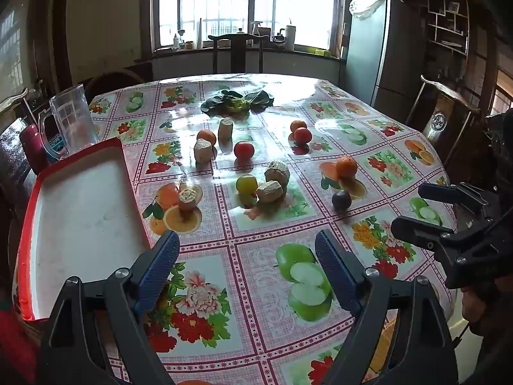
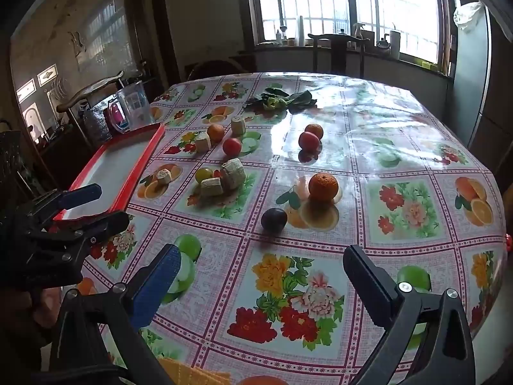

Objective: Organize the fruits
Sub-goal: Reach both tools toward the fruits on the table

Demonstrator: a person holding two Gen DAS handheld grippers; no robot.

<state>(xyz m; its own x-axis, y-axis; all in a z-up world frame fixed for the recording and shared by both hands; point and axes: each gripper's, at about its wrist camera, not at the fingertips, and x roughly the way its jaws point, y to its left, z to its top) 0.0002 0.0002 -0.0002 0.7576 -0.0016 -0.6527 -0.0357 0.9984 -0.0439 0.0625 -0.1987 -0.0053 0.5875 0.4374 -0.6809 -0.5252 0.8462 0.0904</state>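
Ribbed blue pads lined the left gripper (image 1: 247, 253), whose black jaws stood spread wide over the glossy table (image 1: 256, 256) with nothing between them. Off to its side, the right gripper (image 2: 261, 264) was spread just as wide and equally empty, one pad blue and grooved, the other dark. A slick plastic cloth printed with flowers and cut fruit in pink-bordered squares covered the table.

Taking the red-rimmed, white-floored rectangular tray (image 1: 80, 218) at the table's left edge as the landmark: just beside it stood a stubby, rough beige stalk piece (image 1: 187, 199). Farther from it lay a smooth yellow-green fruit (image 1: 246, 184) touching two more fibrous stalk pieces (image 1: 272, 183). Farther still sat a dimpled round orange (image 1: 346, 166) and a dark, smooth plum (image 1: 341, 199). Beyond the tray stood a clear plastic jug (image 1: 69, 118). Red tomatoes (image 1: 243, 150), further oranges and crinkled green leaves (image 1: 237, 100) lay well away from the tray, toward the window.
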